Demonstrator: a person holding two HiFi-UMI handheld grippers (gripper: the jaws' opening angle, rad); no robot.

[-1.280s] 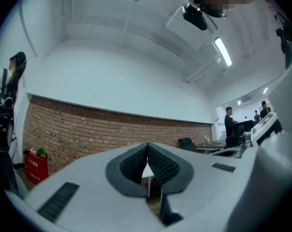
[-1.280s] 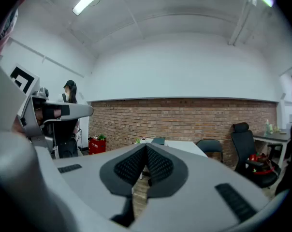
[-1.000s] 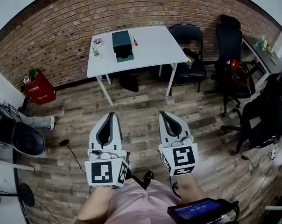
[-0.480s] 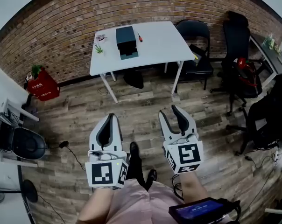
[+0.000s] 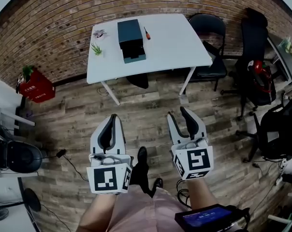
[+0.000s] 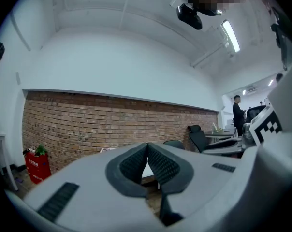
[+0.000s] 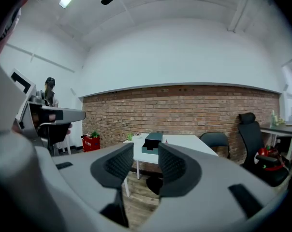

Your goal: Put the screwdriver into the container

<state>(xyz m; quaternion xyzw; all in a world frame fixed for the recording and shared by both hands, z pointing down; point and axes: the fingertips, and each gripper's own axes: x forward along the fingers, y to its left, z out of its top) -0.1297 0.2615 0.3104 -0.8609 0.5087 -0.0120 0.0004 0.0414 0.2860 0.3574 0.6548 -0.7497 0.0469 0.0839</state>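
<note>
1. Head view: the left gripper [image 5: 113, 117] and right gripper [image 5: 177, 112] hang low over the wood floor [image 5: 146, 105], well short of the white tabletop [image 5: 180, 45]. I judge this to be an approach stance with nothing carried. The screwdriver [image 5: 147, 33] lies flat on the tabletop just right of the dark container [image 5: 131, 40], apart from it. Its long axis runs near to far, toward the brick wall [image 5: 54, 37], and the red handle seems to be at the nearer end.
2. Left gripper view: the jaws are pressed together on nothing and aimed at the wall, so this gripper is probably the spare one.
3. Right gripper view: the jaws are spread wide and closing slightly, with nothing between them. They frame the far-off container, which suggests this gripper is readied for the pickup. The screwdriver is too small to make out here.
</note>
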